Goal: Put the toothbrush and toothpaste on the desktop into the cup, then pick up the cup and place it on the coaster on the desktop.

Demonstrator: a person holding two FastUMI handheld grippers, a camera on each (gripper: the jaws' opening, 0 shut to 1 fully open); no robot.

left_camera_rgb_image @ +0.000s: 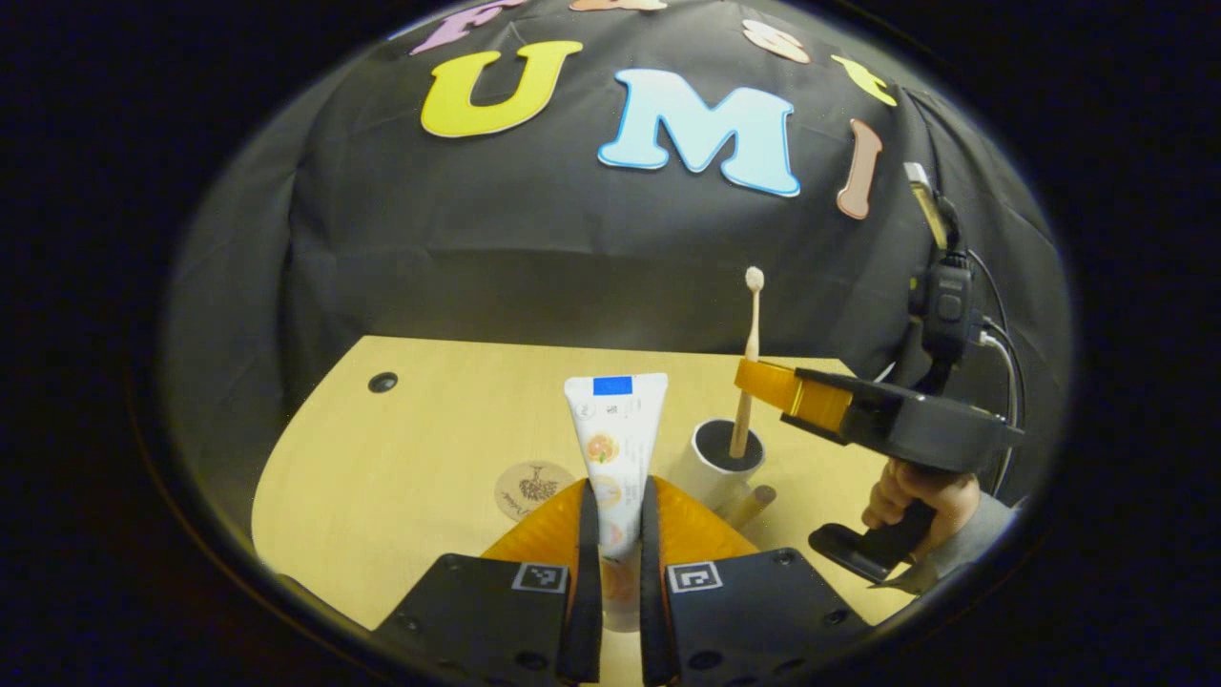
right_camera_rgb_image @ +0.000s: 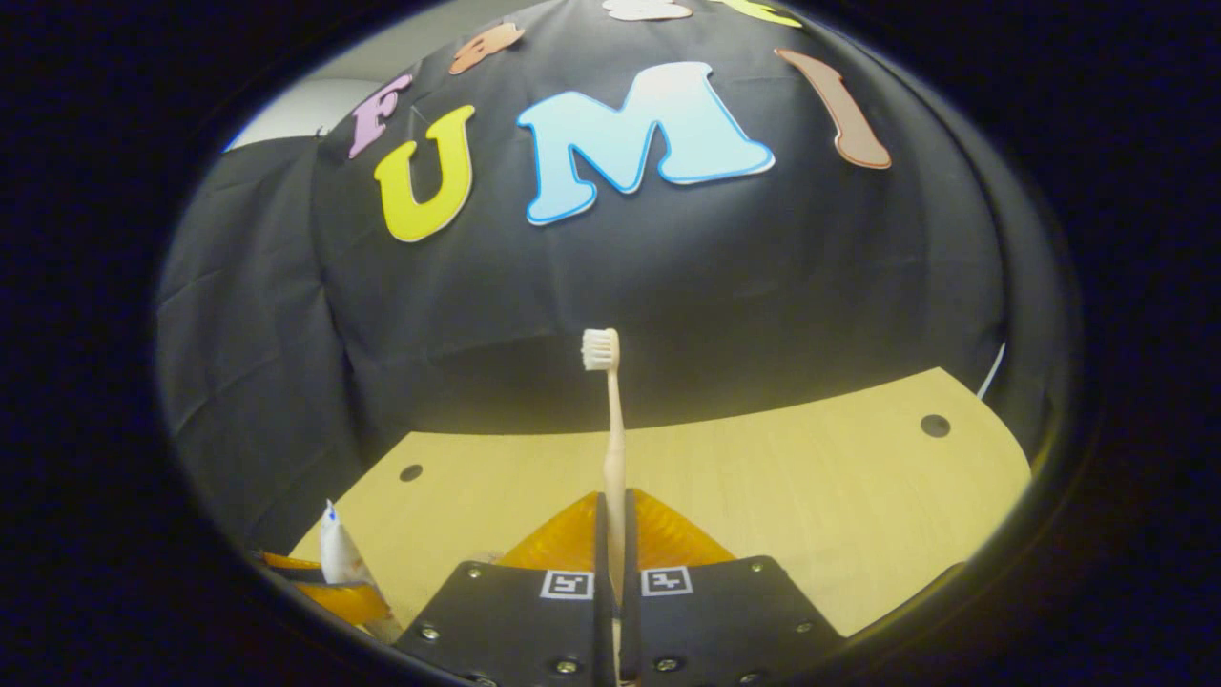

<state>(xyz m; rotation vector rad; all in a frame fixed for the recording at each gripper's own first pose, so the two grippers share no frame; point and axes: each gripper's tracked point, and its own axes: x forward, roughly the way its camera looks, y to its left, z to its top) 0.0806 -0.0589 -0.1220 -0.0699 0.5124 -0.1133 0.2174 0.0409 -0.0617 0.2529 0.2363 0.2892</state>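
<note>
A white toothpaste tube (left_camera_rgb_image: 615,448) stands upright between the fingers of my left gripper (left_camera_rgb_image: 618,496), which is shut on it above the desk. To its right stands the white cup (left_camera_rgb_image: 717,463) with a dark inside. My right gripper (left_camera_rgb_image: 760,381) is shut on the pale toothbrush (left_camera_rgb_image: 752,334), bristles up, whose lower end reaches into the cup. In the right gripper view the toothbrush (right_camera_rgb_image: 615,439) rises upright from my right gripper (right_camera_rgb_image: 615,506), and my left gripper (right_camera_rgb_image: 329,582) with the toothpaste tube (right_camera_rgb_image: 336,553) is at the lower left. A round coaster (left_camera_rgb_image: 532,489) lies left of the cup.
The light wooden desk (left_camera_rgb_image: 420,448) has a small dark hole (left_camera_rgb_image: 382,382) at its far left. A hand (left_camera_rgb_image: 920,496) holds the right gripper's grip at the right. A short wooden piece (left_camera_rgb_image: 754,503) lies at the cup's base. The desk (right_camera_rgb_image: 820,477) shows another hole (right_camera_rgb_image: 935,426).
</note>
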